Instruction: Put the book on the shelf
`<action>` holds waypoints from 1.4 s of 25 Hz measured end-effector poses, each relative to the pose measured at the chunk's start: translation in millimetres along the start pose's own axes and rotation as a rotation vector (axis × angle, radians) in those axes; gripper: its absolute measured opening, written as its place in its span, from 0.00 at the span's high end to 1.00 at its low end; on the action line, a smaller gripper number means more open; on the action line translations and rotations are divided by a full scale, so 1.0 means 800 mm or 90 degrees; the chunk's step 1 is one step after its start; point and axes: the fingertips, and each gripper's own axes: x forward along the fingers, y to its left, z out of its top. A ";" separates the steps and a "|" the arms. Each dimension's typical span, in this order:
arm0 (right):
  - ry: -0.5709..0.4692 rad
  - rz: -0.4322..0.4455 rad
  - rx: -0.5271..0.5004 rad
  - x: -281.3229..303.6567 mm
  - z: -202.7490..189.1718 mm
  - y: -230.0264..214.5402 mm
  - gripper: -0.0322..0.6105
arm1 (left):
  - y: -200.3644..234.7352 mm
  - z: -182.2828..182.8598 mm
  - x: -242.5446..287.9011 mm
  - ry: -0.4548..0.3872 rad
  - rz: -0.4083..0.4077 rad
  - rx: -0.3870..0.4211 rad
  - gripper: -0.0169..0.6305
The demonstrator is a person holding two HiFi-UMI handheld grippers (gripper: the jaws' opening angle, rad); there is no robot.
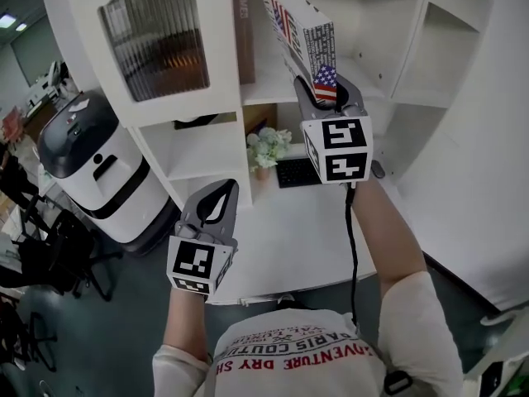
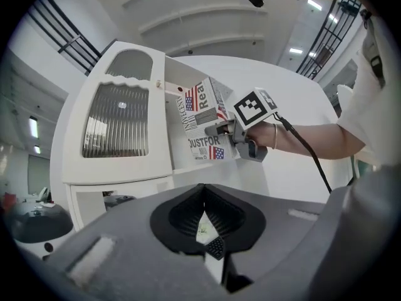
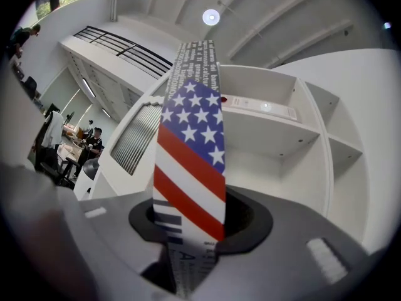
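Observation:
The book (image 1: 302, 35) has a stars-and-stripes cover and newsprint-style lettering. My right gripper (image 1: 326, 85) is shut on its lower end and holds it upright in front of the white shelf unit (image 1: 273, 89), by an open upper compartment. In the right gripper view the book (image 3: 191, 162) rises from between the jaws, with shelf compartments (image 3: 269, 130) behind it. The left gripper view shows the book (image 2: 203, 121) and the right gripper (image 2: 225, 129) against the shelf. My left gripper (image 1: 221, 190) hangs lower left, shut and holding nothing.
A brown book (image 1: 244, 23) stands in the same compartment at the left. A ribbed-glass cabinet door (image 1: 153, 40) is left of it. Below, a flower pot (image 1: 264, 151) and keyboard (image 1: 296, 172) sit on the white desk (image 1: 289, 238). A white-and-black machine (image 1: 91, 164) stands at left.

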 end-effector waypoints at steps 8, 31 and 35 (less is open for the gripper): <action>0.039 0.008 0.012 0.072 -0.026 -0.012 0.71 | 0.041 0.002 0.039 -0.014 0.045 0.019 0.97; 0.135 0.116 -0.029 0.238 -0.069 -0.004 0.62 | 0.095 -0.036 0.134 0.012 0.076 -0.006 0.97; 0.147 0.126 -0.036 0.252 -0.074 -0.002 0.60 | 0.097 -0.042 0.138 0.016 0.075 -0.010 0.97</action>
